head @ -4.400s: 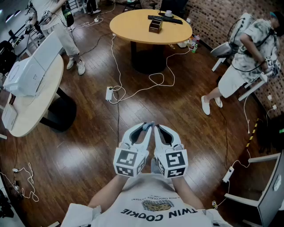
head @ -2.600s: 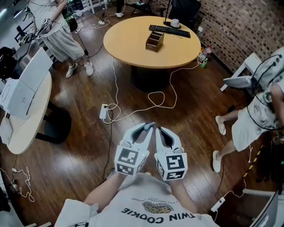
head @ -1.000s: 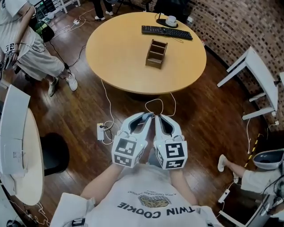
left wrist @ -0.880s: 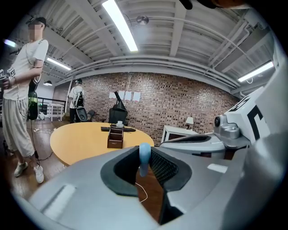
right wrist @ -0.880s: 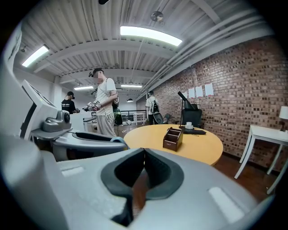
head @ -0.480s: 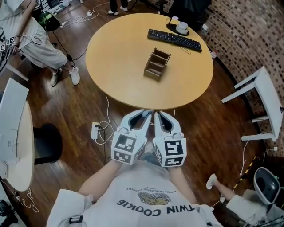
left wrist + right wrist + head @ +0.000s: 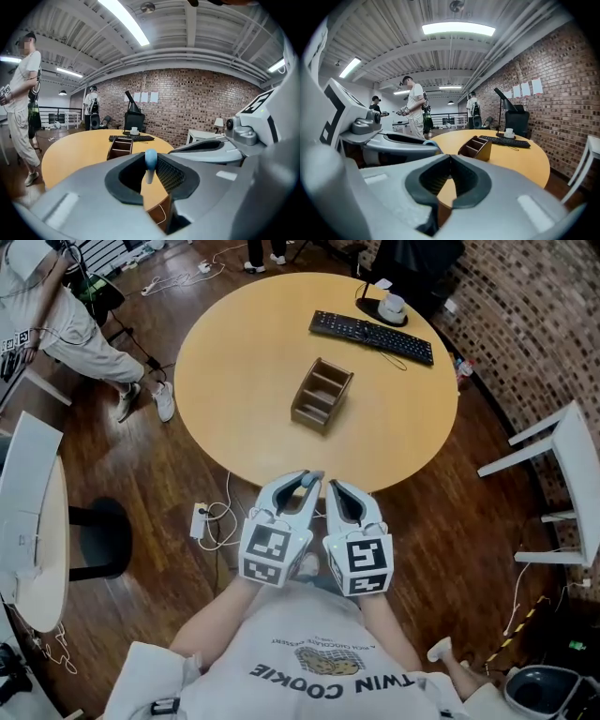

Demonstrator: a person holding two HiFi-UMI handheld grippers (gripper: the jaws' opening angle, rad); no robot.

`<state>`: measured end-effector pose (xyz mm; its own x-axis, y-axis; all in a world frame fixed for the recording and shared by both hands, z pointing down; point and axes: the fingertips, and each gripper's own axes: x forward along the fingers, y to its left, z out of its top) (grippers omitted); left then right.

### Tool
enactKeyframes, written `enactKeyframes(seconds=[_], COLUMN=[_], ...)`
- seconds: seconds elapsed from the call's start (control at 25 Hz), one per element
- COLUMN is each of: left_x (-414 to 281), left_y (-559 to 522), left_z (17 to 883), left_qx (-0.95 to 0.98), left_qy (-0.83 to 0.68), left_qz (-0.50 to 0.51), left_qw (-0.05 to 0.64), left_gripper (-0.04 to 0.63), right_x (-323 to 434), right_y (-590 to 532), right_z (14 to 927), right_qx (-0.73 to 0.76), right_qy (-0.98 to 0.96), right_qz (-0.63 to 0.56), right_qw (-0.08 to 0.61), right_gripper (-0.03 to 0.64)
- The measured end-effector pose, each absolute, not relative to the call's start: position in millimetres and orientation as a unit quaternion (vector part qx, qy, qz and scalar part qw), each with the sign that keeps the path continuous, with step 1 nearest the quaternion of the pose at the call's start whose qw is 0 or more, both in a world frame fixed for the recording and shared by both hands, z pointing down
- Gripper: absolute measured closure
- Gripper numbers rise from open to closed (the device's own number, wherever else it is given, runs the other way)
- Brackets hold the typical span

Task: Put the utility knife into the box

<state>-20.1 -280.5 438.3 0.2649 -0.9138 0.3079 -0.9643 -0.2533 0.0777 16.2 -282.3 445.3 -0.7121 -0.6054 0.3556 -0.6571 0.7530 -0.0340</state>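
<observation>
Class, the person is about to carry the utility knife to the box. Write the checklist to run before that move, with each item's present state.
1. Utility knife gripped in left claw: ok.
2. Right claw shut, empty: ok.
3. Box upright, open top: ok.
4. Table bare between claws and box: ok.
5. Claws over box: not ok, at table's near edge.
6. Blade retracted: cannot tell.
</observation>
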Motion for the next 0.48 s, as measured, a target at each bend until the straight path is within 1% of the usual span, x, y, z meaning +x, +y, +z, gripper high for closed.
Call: enactKeyframes(seconds=[0.48], left_x=[-41.8], left_y=[-329.6], left_z=[453.2], left_qx=[0.782], left_qy=[-0.598], left_qz=[0.123], left_qw=[0.123], left_gripper=[0.522], right_x=[-1.2], right_y=[-329.3], right_z=[457.2], right_qx=[0.340], right_qy=[-0.921], right_qz=[0.087], right_qw=[0.169], right_gripper=[0.617])
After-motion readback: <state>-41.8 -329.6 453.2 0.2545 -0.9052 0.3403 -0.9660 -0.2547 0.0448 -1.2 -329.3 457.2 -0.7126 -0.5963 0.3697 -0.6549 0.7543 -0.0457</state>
